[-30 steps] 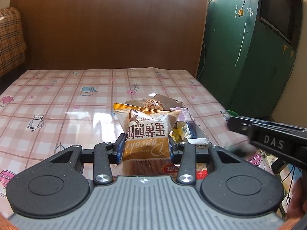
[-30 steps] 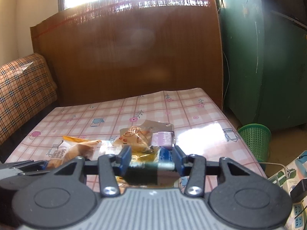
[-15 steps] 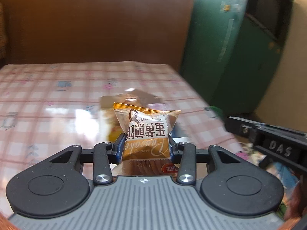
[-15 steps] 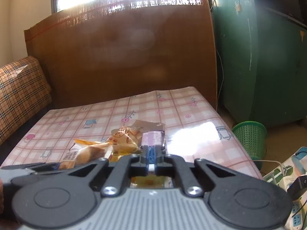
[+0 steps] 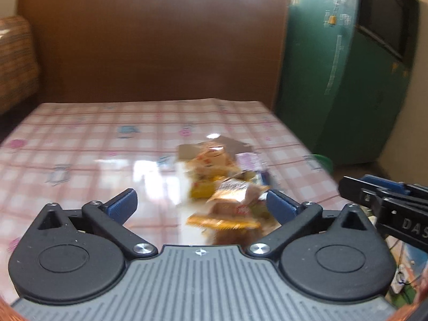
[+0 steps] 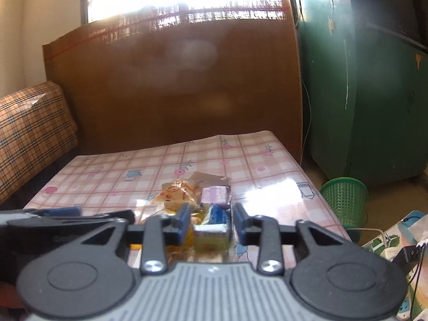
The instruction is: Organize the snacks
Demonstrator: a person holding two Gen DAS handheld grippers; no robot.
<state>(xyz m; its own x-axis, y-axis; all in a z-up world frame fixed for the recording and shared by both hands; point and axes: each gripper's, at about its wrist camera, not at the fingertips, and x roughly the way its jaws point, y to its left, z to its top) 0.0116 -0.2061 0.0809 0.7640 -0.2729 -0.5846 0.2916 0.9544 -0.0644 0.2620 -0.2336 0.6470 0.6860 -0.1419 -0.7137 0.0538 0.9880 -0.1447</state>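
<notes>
Where snack pile (image 5: 227, 187) lies, long axis runs near-to-far.

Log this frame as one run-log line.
task: organize snacks | left claw: just opened wide, brown packet dropped on pile | right claw: just opened, empty, over snack pile | table

Two black plastic handheld grippers, left (image 5: 200, 204) and right (image 6: 211, 220), are showing blue finger pads (image 5: 121, 205), silver screws (image 5: 141, 248) and ribbed grey bodies (image 5: 200, 283).
</notes>
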